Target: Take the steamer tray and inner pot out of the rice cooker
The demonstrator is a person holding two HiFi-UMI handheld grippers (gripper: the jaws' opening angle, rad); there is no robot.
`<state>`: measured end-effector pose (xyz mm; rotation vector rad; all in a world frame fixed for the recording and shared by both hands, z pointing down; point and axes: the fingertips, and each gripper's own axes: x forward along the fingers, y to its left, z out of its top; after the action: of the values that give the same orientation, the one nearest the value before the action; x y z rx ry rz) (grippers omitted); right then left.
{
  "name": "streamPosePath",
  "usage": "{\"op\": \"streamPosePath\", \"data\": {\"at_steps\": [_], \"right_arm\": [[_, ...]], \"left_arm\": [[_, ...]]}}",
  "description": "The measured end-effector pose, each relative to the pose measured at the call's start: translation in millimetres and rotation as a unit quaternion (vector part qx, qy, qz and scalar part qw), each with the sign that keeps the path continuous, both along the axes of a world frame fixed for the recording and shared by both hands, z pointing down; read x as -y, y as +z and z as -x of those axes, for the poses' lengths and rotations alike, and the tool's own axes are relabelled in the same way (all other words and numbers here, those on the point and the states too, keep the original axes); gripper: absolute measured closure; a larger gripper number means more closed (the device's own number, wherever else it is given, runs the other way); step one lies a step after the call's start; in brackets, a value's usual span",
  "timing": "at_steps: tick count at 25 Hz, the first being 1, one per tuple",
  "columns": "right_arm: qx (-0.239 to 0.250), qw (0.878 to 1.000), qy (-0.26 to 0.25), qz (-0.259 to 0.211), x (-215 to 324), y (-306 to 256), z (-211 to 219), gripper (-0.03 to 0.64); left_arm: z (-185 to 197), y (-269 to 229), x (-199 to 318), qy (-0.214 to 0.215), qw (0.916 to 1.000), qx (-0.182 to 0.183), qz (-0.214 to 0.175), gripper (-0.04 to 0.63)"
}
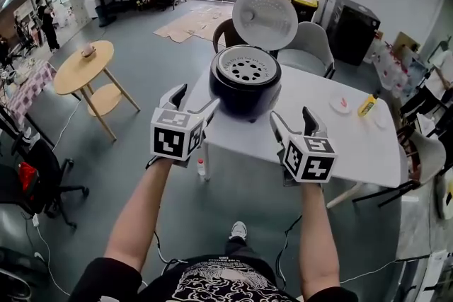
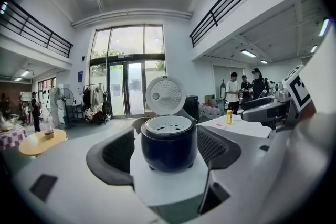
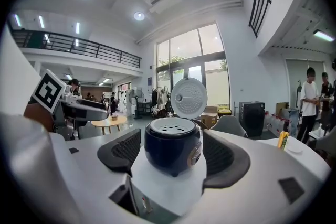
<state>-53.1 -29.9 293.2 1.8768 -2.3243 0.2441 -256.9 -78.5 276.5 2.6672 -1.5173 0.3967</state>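
A dark blue rice cooker [image 1: 245, 85] stands on the near left corner of the white table [image 1: 354, 145], its round lid [image 1: 265, 18] swung up behind it. The white perforated steamer tray [image 1: 246, 68] sits in its mouth; the inner pot is hidden beneath. My left gripper [image 1: 192, 105] hovers open just short of the table's near left edge. My right gripper [image 1: 294, 123] is open near the front edge, right of the cooker. Each gripper view frames the cooker [image 2: 168, 145] [image 3: 173, 147] between wide-apart jaws, at a distance, with nothing held.
A small white dish [image 1: 340, 105] and a yellow bottle [image 1: 367, 105] lie at the table's right side. Grey chairs [image 1: 308, 47] stand behind the table. A round wooden side table [image 1: 86, 71] is to the left, and an office chair [image 1: 32, 173] at the near left.
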Motion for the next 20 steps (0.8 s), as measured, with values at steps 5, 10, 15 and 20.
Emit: {"op": "streamPosePath", "data": {"at_steps": [5, 10, 15, 20], "right_arm": [[0.002, 1.000, -0.011, 0.008, 58.6, 2.5, -33.7, 0.249], [-0.001, 1.000, -0.025, 0.008, 113.1, 1.5, -56.3, 0.249], [-0.003, 0.999, -0.037, 0.009, 167.5, 3.4, -79.5, 0.249], [-0.010, 0.998, -0.055, 0.010, 209.0, 7.8, -82.5, 0.249]], "left_arm": [[-37.2, 1.8, 54.4, -0.003, 1.0000, 0.006, 0.006, 0.232], [-62.6, 1.1, 104.8, -0.011, 0.9999, 0.003, 0.006, 0.232], [-85.8, 4.5, 154.4, -0.019, 0.9998, 0.005, 0.008, 0.232], [-91.2, 10.3, 192.3, -0.030, 0.9995, 0.003, 0.011, 0.232]]}}
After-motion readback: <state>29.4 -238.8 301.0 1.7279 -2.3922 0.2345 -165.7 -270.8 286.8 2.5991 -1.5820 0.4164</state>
